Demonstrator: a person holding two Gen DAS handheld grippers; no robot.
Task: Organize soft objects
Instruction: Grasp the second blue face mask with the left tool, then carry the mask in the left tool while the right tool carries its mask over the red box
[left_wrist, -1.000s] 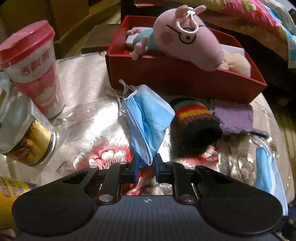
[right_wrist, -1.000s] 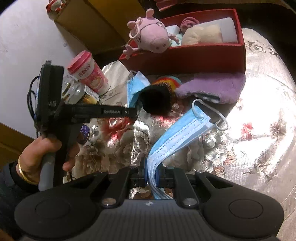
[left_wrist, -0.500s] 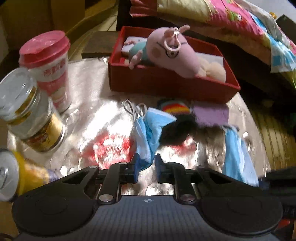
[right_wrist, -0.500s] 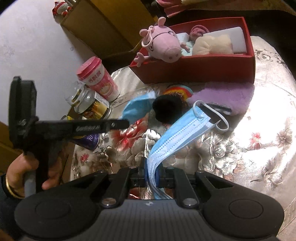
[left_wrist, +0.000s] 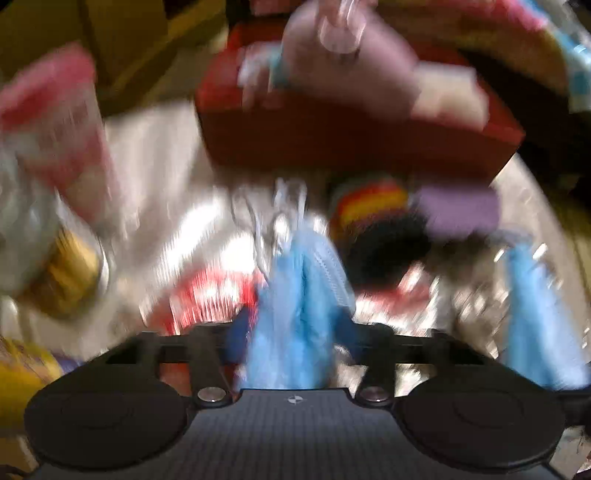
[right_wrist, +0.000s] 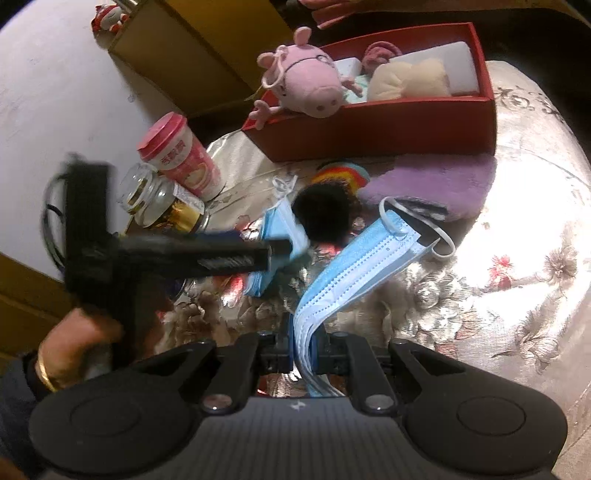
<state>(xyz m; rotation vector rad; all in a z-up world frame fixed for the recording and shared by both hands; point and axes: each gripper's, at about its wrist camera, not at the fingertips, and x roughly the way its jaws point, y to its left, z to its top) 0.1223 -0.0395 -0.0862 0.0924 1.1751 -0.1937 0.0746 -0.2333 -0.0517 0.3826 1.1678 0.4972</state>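
My left gripper (left_wrist: 293, 332) is low over the shiny flowered tablecloth (right_wrist: 517, 258). Its jaws are opening, and a folded blue face mask (left_wrist: 291, 314) sits loosely between the parted fingers; this view is smeared by motion. From the right wrist view, the left gripper (right_wrist: 280, 251) has its tip at that mask (right_wrist: 280, 236), which rests on the cloth. My right gripper (right_wrist: 303, 354) is shut on a second blue mask (right_wrist: 362, 266), which trails up and right to its ear loops. A red box (right_wrist: 388, 136) at the back holds a pink pig plush (right_wrist: 310, 85).
A black knit piece with rainbow stripes (right_wrist: 325, 218) and a purple fuzzy cloth (right_wrist: 428, 181) lie in front of the box. A pink-lidded cup (right_wrist: 181, 158) and a glass jar (right_wrist: 162, 203) stand at the left. A person's hand (right_wrist: 77, 339) holds the left gripper.
The left gripper has dropped toward the table with its mask and its fingers have spread apart. The right gripper and its mask have not moved.
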